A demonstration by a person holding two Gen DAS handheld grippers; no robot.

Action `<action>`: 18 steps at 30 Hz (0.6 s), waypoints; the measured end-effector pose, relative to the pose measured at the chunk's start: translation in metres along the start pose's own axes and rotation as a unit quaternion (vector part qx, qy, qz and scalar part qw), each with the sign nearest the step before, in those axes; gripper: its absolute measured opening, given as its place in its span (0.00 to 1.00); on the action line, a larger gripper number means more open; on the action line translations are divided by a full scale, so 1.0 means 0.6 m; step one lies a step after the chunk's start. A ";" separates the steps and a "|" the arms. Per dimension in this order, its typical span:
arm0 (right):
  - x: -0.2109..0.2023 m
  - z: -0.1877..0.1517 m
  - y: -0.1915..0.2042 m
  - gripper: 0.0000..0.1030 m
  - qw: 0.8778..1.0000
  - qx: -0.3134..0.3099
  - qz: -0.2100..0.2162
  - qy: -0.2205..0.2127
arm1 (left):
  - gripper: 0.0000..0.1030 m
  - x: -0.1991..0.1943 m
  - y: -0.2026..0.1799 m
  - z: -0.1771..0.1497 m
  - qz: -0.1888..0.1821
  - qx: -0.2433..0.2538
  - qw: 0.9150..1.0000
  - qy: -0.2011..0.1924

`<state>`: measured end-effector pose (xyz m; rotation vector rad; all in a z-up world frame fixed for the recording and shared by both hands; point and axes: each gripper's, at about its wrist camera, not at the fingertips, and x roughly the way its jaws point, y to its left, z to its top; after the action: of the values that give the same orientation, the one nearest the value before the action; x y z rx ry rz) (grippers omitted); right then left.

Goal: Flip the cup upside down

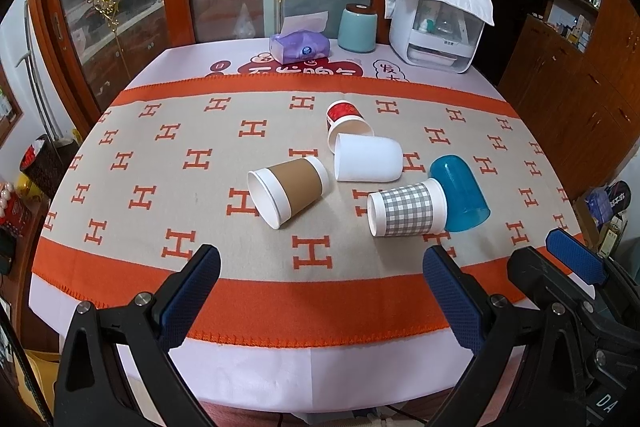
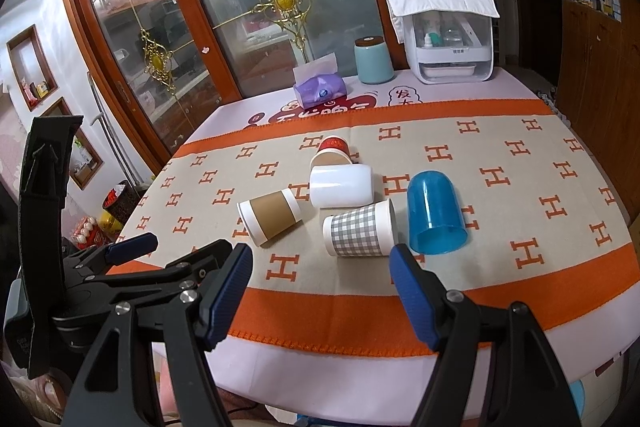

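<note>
1. Both tongs are released and empty: your left tongs and your right tongs hang over the near edge of the table, jaws spread wide, well apart from every cup. I judge you hold them back so you can choose a cup first.
2. Five cups lie on their sides in a loose group on the orange-and-beige cloth; none is flipped yet.
3. The brown-sleeved paper cup lies alone at the left, its mouth toward you, so it seems the easiest for the left tongs.
4. The grey checked paper cup touches the blue translucent plastic cup, which has a rounded bottom and looks smooth and slippery.
5. The plain white cup lies just beside the small red paper cup; both are behind the others.
6. Paper walls are thin, so I think a gentle squeeze is better, or the cup is crushed.
</note>
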<state>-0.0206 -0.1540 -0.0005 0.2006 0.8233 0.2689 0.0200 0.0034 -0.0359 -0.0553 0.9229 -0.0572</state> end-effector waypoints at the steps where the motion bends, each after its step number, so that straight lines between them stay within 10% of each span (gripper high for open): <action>1: 0.003 0.003 -0.001 0.69 1.000 0.002 0.000 0.003 | 0.97 0.003 0.000 0.000 0.000 0.000 1.000 0.003; 18: 0.090 0.027 0.008 0.69 0.998 0.001 -0.005 0.066 | 0.97 0.092 0.025 0.034 -0.028 0.045 0.996 0.065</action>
<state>0.0260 -0.1338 -0.0258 0.1812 0.9556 0.2749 0.0698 0.0151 -0.0687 0.0071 1.0479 -0.1554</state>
